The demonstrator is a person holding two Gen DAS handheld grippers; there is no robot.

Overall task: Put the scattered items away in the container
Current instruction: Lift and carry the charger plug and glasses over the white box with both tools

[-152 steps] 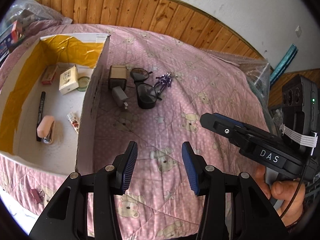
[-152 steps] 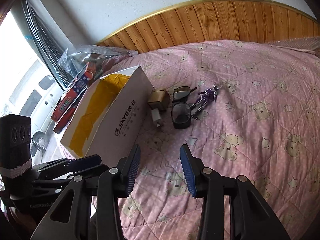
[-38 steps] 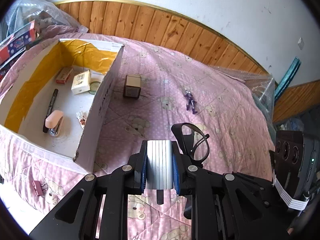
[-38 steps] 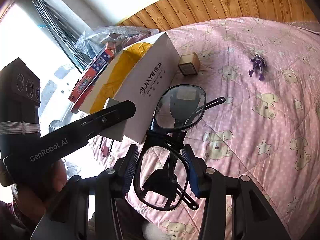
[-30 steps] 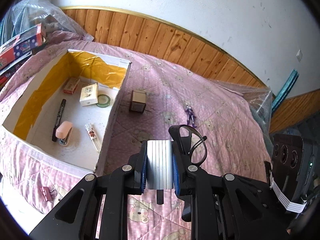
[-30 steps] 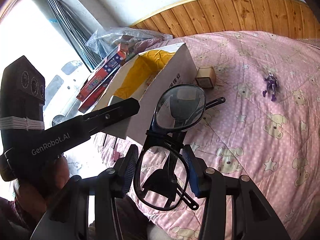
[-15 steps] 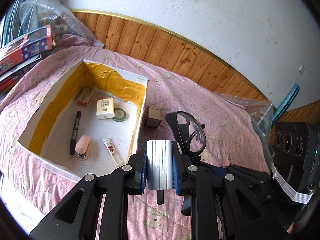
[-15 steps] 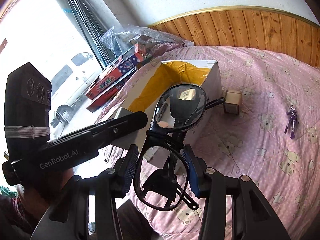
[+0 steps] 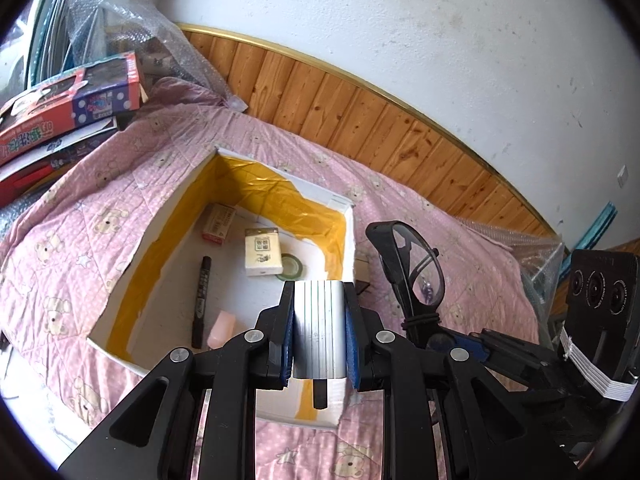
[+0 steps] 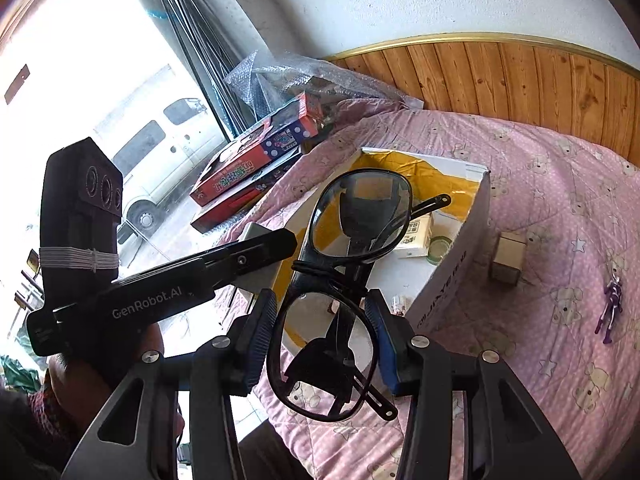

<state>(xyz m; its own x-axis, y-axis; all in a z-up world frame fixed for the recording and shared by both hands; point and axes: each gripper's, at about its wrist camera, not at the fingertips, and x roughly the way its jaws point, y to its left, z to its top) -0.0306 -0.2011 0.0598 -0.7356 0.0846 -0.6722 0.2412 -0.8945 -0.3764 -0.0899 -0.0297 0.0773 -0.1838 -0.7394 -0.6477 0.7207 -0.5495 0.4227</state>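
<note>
- The left gripper point(image 9: 320, 336) is clamped on a silver charger point(image 9: 319, 332), above the box's point(image 9: 156, 240) near wall.
- The right gripper point(image 10: 326, 344) pinches black glasses point(image 10: 344, 276) beside that box.
- A purple figure point(image 10: 610, 304) lies right of the box.

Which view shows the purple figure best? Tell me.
The right wrist view. The purple figure lies in plain sight there on the pink quilt, right of the box. The left wrist view gives only a tiny purple glimpse through a lens of the glasses.
</note>
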